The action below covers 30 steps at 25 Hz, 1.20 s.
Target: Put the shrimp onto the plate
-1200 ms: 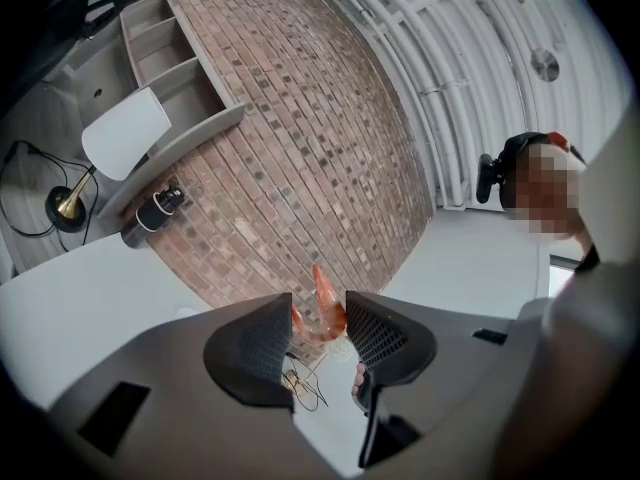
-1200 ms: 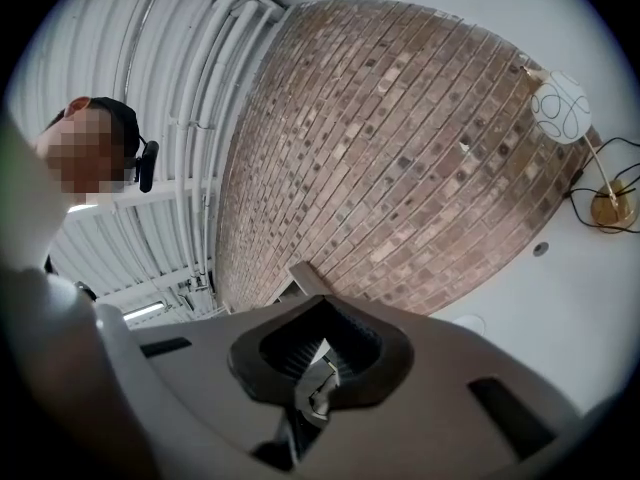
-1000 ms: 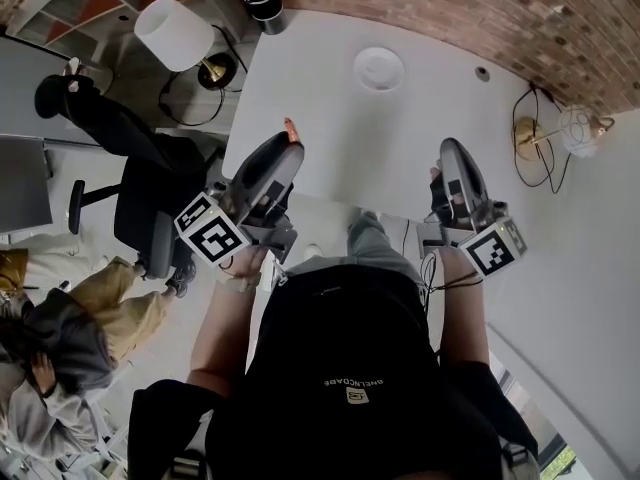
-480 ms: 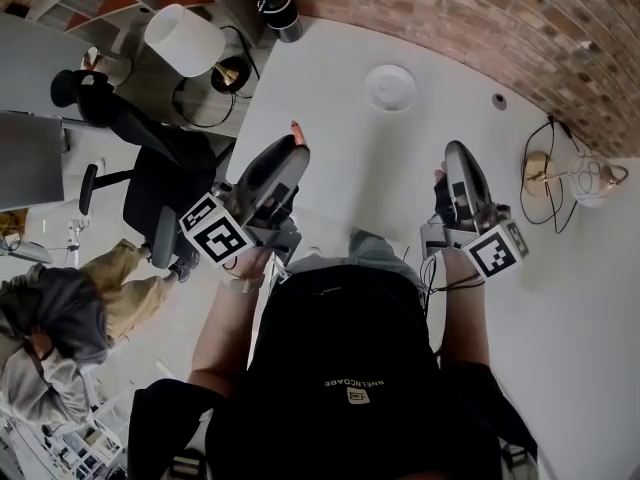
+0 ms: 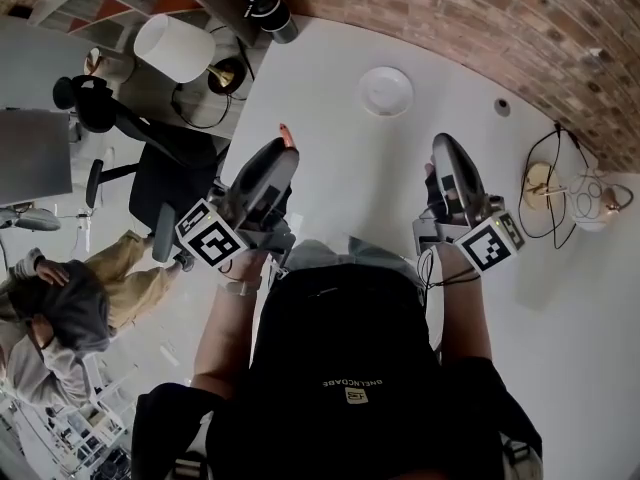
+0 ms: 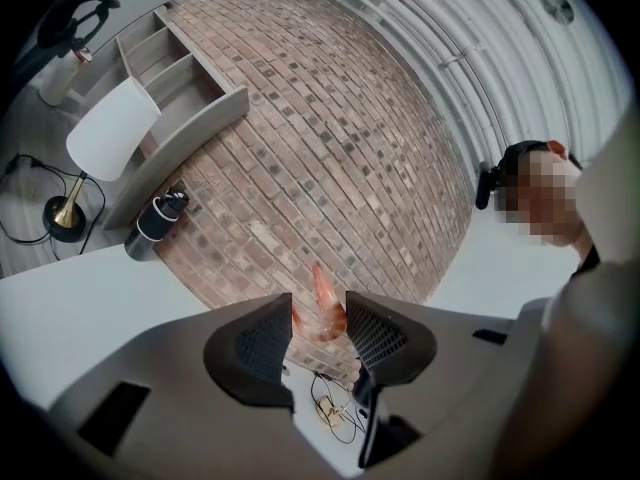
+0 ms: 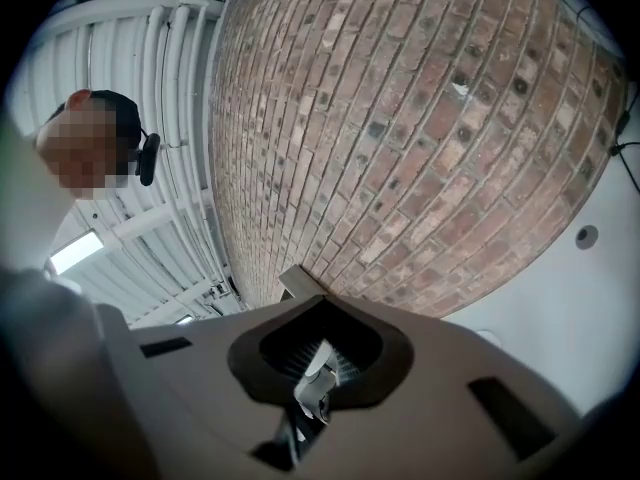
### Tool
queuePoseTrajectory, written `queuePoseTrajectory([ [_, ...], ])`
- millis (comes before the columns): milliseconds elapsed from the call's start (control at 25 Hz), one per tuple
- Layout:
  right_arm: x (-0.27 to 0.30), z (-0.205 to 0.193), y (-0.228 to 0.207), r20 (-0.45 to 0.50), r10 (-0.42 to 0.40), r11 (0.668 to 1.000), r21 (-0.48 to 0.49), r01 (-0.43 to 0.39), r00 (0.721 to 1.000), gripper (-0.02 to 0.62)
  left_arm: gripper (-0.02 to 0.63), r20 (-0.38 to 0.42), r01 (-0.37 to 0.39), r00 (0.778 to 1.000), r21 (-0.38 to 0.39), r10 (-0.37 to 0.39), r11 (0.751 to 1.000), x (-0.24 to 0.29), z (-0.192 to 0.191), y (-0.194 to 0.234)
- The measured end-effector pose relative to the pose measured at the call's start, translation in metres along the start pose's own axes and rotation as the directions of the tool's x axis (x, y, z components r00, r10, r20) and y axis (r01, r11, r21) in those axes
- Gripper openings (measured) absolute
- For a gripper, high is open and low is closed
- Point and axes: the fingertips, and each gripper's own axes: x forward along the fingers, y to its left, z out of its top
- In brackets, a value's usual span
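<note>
Left gripper clamps shrimp, right gripper has jaws together, and plate sits well ahead on table, lamp off to the left.

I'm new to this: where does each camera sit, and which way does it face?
Head view: on the person's head, looking steeply down at the table, plate and both grippers; arms and black shirt show.
Left gripper view: on the left gripper, looking along its jaws, shut on the shrimp, toward the brick wall; the head shows at right.
Right gripper view: on the right gripper, jaws shut, empty, facing the brick wall and ceiling; the head shows at left.
Shared: both gripper views see the brick wall.
</note>
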Motion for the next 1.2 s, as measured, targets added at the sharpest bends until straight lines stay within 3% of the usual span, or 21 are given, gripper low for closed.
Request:
queuePoseTrajectory([
  [560, 0.007, 0.004, -0.009, -0.010, 0.005, 1.000, 0.017, -0.004, 1.000, 0.002, 0.170, -0.020, -0.014, 1.000, 0.009, 0.014, 1.000, 0.015, -0.001, 0.005],
  [1200, 0.020, 0.002, 0.005, 0.045, -0.094, 0.994, -0.050, 0.096, 0.995, 0.002, 0.170, -0.135, 0.131, 0.982, -0.026, -0.133, 0.991, 0.050, 0.004, 0.034],
])
